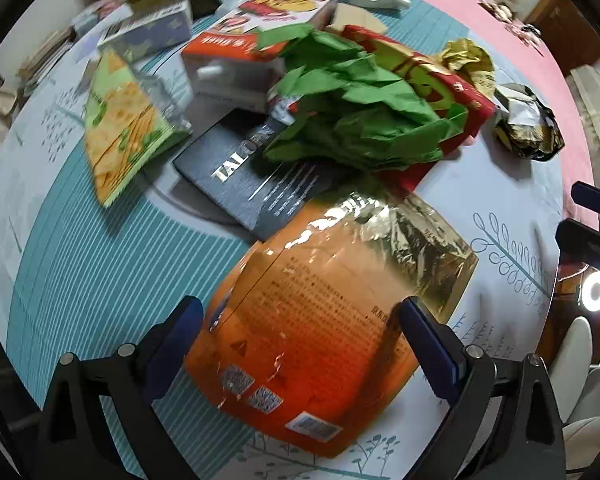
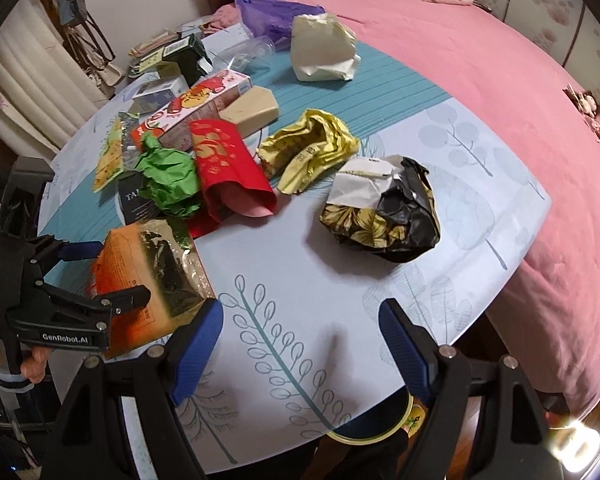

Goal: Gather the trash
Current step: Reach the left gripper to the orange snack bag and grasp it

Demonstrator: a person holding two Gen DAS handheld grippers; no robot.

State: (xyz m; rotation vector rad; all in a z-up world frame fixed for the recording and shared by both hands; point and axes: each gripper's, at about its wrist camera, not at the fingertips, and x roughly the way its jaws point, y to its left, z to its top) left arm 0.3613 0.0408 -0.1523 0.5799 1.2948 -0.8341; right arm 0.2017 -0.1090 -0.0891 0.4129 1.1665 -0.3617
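Round table crowded with trash. Orange foil snack bag at near-left edge, between spread jaws of left gripper, pads apparently not pressing. Slick foil: could slip or crumple. Right gripper agape, empty, over bare cloth.

Left gripper jaws spread; right gripper jaws wide, empty.

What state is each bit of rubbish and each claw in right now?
Left gripper: open, straddling the orange bag.
Right gripper: open, empty, over bare tablecloth.
Orange bag: lying flat, foil end crinkled.
Green paper: crumpled.
Red envelope: lying open-mouthed.
Yellow wrapper: crumpled.
Black floral bag: scrunched.
Black box: flat, partly covered.
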